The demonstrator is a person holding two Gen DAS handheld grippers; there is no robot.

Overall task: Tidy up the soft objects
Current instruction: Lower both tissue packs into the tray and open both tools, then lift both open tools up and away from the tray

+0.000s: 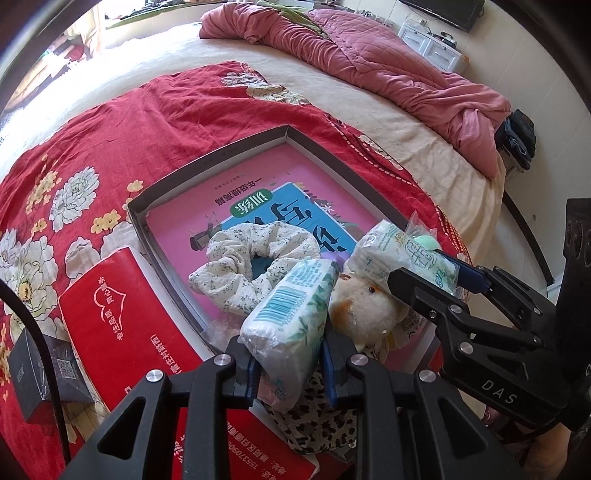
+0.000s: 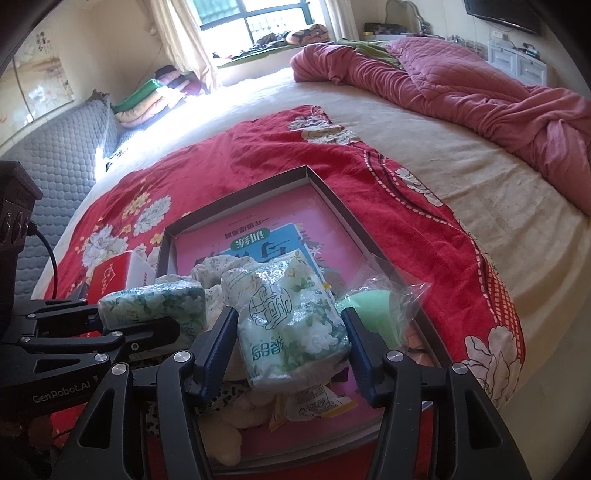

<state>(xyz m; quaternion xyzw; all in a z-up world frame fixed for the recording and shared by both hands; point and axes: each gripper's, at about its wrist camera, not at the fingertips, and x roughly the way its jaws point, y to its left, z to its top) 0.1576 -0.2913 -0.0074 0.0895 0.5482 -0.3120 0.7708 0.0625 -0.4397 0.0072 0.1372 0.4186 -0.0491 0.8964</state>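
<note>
Your left tongs [image 1: 288, 365] pinch one tissue pack [image 1: 291, 314], held over the near end of the box [image 1: 207, 158]; your right tongs [image 2: 288, 350] stand half wide around a second pack [image 2: 291, 317], pads just off its sides, so it looks released or nearly so. Both packs sit at about 6 o'clock of the box, piled with what is already there: a scrunchie [image 1: 251, 266] toward 7 o'clock, a plush toy [image 1: 365, 306] beneath the packs, a bagged green thing [image 2: 373, 310] at 4 o'clock, and a snack sachet [image 2: 317, 404] at the very front. Under them lies a pink book [image 1: 258, 177], its far half bare. I'd judge you well along: most soft things are in, the left pack still wants setting down, and the heap could be spread toward 12 o'clock. A red carton [image 1: 122, 317] waits outside at 8 o'clock on the red quilt [image 1: 110, 122]. Only the left view shows the toy's face and a leopard cloth [image 1: 317, 417]; only the right shows the sachet and the window [image 2: 251, 22].
</note>
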